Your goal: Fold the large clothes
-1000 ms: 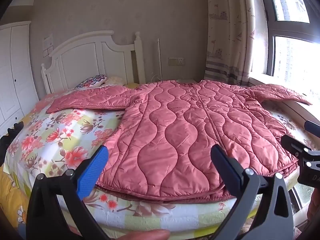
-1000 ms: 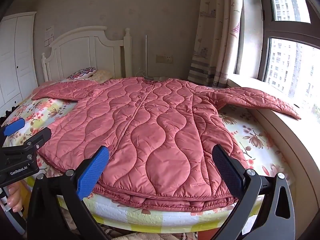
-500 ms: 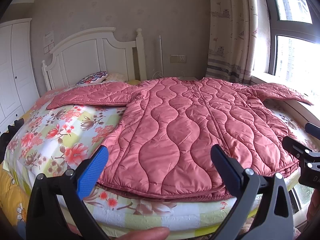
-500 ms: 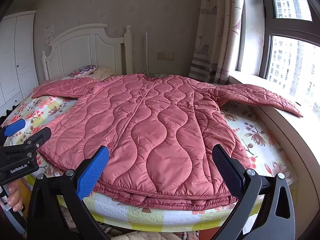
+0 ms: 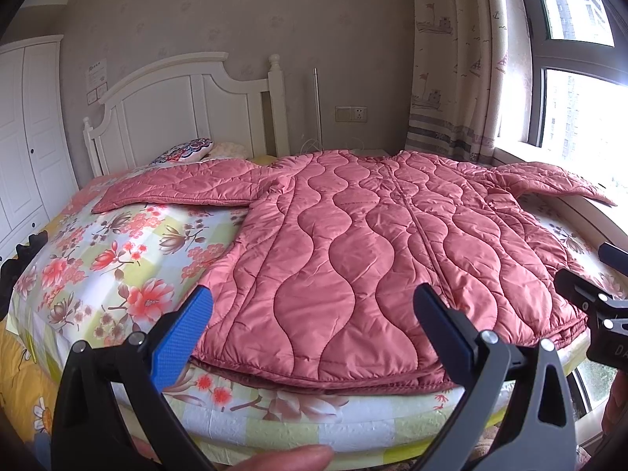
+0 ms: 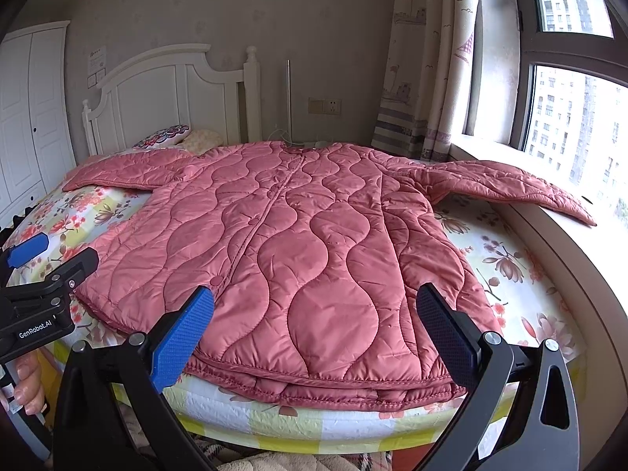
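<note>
A large pink quilted coat (image 5: 353, 243) (image 6: 306, 243) lies flat, front up, across the bed (image 5: 117, 259), sleeves spread to both sides. Its hem hangs at the bed's near edge. My left gripper (image 5: 312, 322) hovers open just short of the hem's left half, holding nothing. My right gripper (image 6: 316, 322) is open too, in front of the hem's right half, also with nothing in it. Each gripper shows at the edge of the other's view. The right sleeve (image 6: 510, 188) rests on the window sill.
A white headboard (image 5: 176, 110) and pillows (image 5: 184, 151) stand at the far end. A white wardrobe (image 5: 23, 137) is on the left. A curtain (image 6: 428, 59) and window (image 6: 569, 117) line the right side. A hand (image 6: 23, 384) holds the left gripper's handle.
Both grippers have tilted slightly upward, so the coat and bed sit a little lower in both views. Both jaws stay open.
</note>
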The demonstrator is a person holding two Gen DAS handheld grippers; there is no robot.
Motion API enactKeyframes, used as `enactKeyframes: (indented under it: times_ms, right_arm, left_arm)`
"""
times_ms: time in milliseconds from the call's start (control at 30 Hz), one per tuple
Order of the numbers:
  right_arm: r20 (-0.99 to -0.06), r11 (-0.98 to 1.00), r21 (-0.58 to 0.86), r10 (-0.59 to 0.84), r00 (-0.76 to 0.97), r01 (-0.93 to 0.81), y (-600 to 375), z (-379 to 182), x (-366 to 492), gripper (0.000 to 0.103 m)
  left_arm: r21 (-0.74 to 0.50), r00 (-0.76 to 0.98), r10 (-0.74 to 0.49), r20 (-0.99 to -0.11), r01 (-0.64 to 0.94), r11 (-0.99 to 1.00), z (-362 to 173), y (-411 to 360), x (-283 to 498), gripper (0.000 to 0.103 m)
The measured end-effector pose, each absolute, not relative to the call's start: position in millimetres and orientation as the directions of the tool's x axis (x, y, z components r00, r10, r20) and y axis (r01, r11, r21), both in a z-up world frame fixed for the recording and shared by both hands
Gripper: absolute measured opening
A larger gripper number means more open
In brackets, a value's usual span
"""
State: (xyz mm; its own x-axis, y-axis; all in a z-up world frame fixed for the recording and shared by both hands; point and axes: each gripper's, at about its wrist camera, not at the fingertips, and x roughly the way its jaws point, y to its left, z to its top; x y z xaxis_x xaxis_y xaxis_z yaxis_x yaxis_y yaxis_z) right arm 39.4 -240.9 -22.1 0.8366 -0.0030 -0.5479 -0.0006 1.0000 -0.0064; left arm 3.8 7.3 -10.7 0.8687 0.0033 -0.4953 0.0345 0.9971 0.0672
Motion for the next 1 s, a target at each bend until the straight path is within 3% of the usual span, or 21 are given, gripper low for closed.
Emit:
enactKeyframes:
  times_ms: [1000]
  right_arm:
    - [-0.557,1.0,0.002,-0.001,0.83,0.002,-242.6,-23.4,41.5,0.099]
  left_arm:
    - [0.067,0.867,0.004,-0.498,0.034,0.997,-10.7,7.5,3.8,0.101]
